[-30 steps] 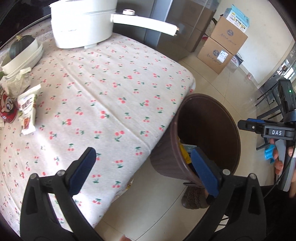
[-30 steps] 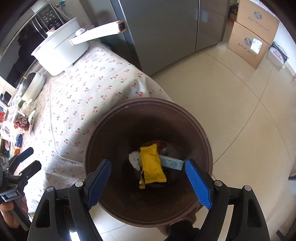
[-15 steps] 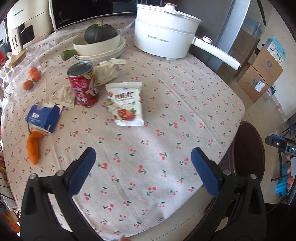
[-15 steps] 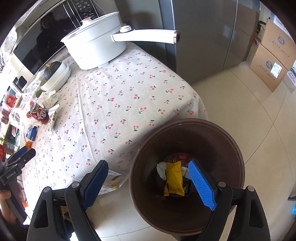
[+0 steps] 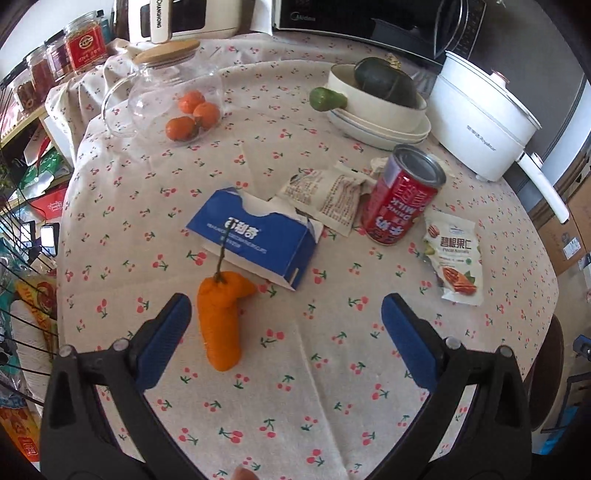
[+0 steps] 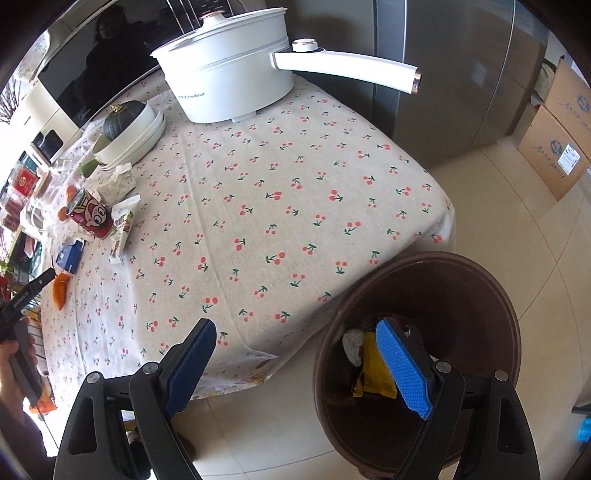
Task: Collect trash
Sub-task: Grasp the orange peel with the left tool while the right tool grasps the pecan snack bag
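Here, "DRINK MILK" on red can (image 5: 402, 199), "CHANGHONG" behind.

"CHANGHONG" on appliance (image 5: 162, 18); "MILK" on red can (image 5: 402, 195).

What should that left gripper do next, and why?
Probably ease the open, empty left gripper forward to straddle the torn blue carton, the nearest piece of trash; the orange pepper between its fingers looks like food.
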Action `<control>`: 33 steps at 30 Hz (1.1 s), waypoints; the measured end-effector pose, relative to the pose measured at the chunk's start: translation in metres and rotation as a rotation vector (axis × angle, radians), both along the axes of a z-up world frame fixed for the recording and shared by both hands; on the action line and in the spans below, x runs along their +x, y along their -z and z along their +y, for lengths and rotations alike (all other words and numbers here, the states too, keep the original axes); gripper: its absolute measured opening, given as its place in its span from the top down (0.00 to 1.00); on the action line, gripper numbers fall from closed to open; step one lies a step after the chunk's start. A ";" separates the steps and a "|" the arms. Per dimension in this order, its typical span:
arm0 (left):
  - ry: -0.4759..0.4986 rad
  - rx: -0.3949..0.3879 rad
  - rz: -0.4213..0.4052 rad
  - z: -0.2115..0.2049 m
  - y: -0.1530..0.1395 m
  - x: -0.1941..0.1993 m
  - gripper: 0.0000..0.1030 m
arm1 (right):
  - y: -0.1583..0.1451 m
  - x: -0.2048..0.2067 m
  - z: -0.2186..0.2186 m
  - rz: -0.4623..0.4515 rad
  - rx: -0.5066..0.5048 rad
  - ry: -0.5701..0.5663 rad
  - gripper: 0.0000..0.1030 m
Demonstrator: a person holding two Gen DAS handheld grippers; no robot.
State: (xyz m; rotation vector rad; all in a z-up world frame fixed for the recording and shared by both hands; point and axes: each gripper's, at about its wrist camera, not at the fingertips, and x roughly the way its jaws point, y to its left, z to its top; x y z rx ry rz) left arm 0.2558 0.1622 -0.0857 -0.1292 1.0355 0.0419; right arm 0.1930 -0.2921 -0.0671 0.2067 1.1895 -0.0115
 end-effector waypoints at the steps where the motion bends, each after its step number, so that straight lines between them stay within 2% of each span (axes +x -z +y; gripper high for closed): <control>1: -0.016 -0.009 0.008 0.007 0.005 0.002 0.01 | 0.001 0.002 0.004 0.000 -0.001 -0.002 0.13; 5: -0.047 -0.025 0.047 0.024 0.024 0.006 0.11 | 0.004 0.010 0.019 0.002 -0.011 -0.012 0.13; 7: -0.065 -0.028 0.059 0.029 0.032 0.007 0.21 | 0.006 0.014 0.026 0.004 -0.005 -0.012 0.13; 11: -0.084 -0.049 0.062 0.037 0.041 0.008 0.31 | 0.009 0.024 0.046 0.003 0.015 -0.023 0.13; 14: -0.074 -0.049 0.052 0.038 0.039 0.007 0.52 | 0.011 0.030 0.066 -0.005 0.010 -0.044 0.13; 15: -0.068 -0.063 0.059 0.038 0.039 0.007 0.63 | 0.012 0.032 0.074 -0.011 0.003 -0.053 0.13; 16: -0.068 -0.070 0.071 0.038 0.038 0.006 0.67 | 0.012 0.034 0.081 -0.018 -0.005 -0.062 0.13; 23: 0.000 -0.076 0.059 0.031 0.022 -0.014 0.72 | 0.017 0.041 0.139 -0.070 -0.025 -0.127 0.13; 25: 0.009 -0.084 0.054 0.034 0.017 -0.021 0.78 | 0.020 0.049 0.155 -0.087 -0.037 -0.139 0.13; 28: 0.027 -0.089 0.052 0.039 0.009 -0.030 0.78 | 0.025 0.063 0.180 -0.106 -0.008 -0.153 0.13; 33: 0.010 -0.163 0.030 0.055 -0.003 -0.039 0.79 | 0.050 0.088 0.222 -0.130 -0.018 -0.172 0.13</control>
